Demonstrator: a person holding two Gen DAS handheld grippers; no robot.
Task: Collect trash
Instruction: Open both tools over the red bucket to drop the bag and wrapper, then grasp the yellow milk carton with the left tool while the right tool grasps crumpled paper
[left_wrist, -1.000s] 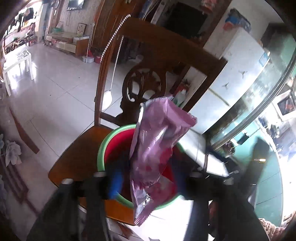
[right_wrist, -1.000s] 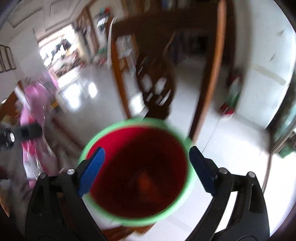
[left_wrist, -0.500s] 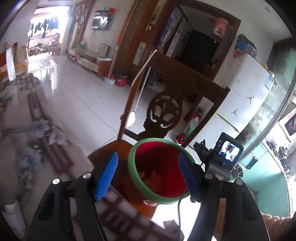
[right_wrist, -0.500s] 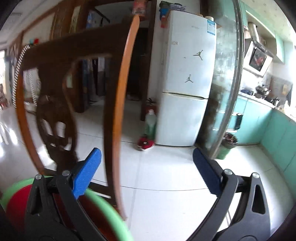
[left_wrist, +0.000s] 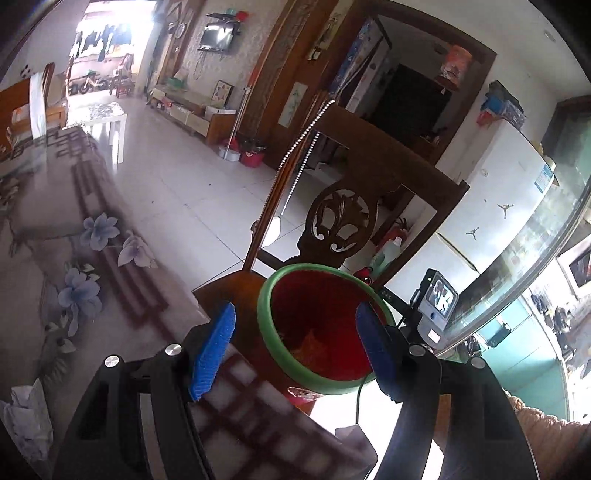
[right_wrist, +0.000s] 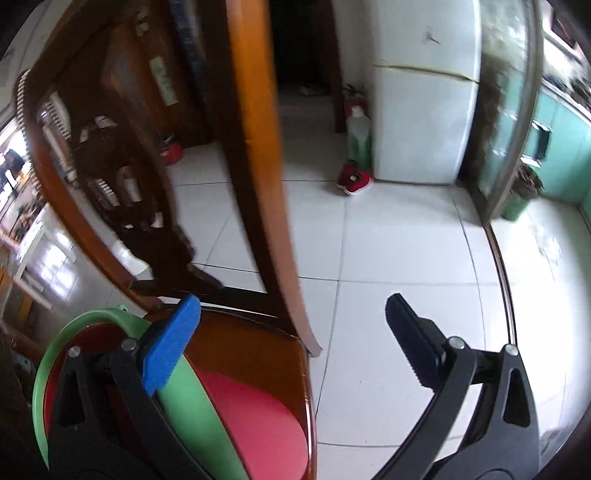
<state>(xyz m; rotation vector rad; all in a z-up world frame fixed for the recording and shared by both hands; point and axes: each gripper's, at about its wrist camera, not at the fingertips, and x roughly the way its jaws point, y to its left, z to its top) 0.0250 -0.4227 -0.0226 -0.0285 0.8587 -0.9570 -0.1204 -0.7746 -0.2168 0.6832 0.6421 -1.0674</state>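
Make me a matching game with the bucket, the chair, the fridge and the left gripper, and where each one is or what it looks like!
Things:
1. bucket
2. chair
3. fridge
4. left gripper

Descriptions:
A. white, with little jumping figures on its door
B. open, nothing between its blue pads
C. red inside, green rim, standing on the chair seat
D. brown wood, with a carved back

Pairs: 1-C, 2-D, 3-A, 4-B
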